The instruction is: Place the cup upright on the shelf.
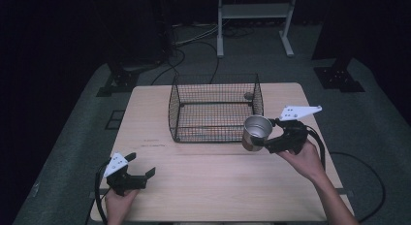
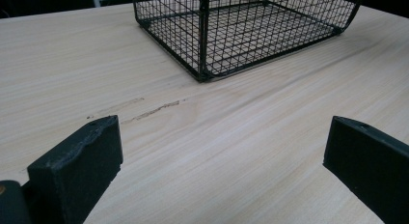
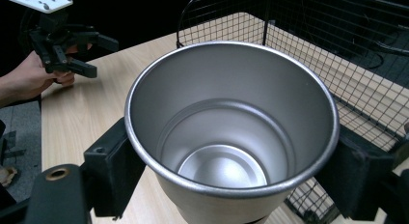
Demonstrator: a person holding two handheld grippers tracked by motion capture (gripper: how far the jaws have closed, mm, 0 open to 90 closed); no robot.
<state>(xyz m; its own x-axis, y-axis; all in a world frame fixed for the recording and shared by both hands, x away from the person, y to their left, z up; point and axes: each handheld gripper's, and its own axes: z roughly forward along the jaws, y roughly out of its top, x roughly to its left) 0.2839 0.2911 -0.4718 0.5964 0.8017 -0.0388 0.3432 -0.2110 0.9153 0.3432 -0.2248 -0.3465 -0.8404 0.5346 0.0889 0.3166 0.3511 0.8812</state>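
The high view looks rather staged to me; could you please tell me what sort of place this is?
Probably a recording studio or lab: a lone wooden table on grey carpet, black surroundings, cables on the floor and a white equipment stand behind.

The cup (image 3: 231,137) at the centre of the right gripper view is brushed metal, smooth with a soft satin sheen inside. The basket (image 1: 213,108) is thin black wire mesh. The table (image 2: 241,137) is pale, matt wood with fine grain and one dark scuff.
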